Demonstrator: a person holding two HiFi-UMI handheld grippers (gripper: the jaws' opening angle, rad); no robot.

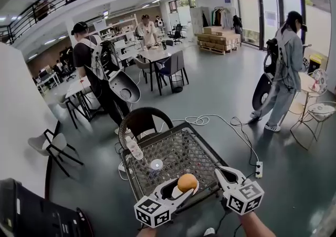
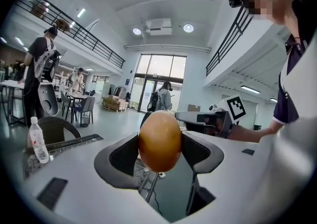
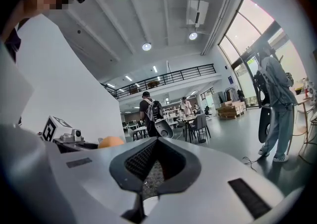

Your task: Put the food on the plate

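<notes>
Two fingers of the left gripper (image 1: 188, 185) clamp a smooth, rounded golden-brown piece of food (image 2: 159, 140) by its sides, with its top and bottom bulging free of the pads. Beside them on the right, close but apart, the right gripper (image 3: 157, 141) has its fingers brought together at the tips with nothing between them.

Ahead of both pairs of fingers lies the black mesh bench (image 1: 176, 144). On it, a little beyond the left fingertips, sits a small white round dish (image 1: 156, 164), probably the plate. Further off to the left stands a clear plastic bottle (image 1: 134, 148), and a dark chair (image 1: 142, 120) is past the bench's far side.

The food hangs about level with the bench's near edge, and floor shows below the fingers in the left gripper view. The grip looks slight: curved, slick sides could squirt out under a tighter squeeze or a jolt, and the food would then drop to the floor. The dish seems barely wider than the food, so an off-centre or high release could send it rolling across the mesh. A wide swing to the left might tip the bottle.
</notes>
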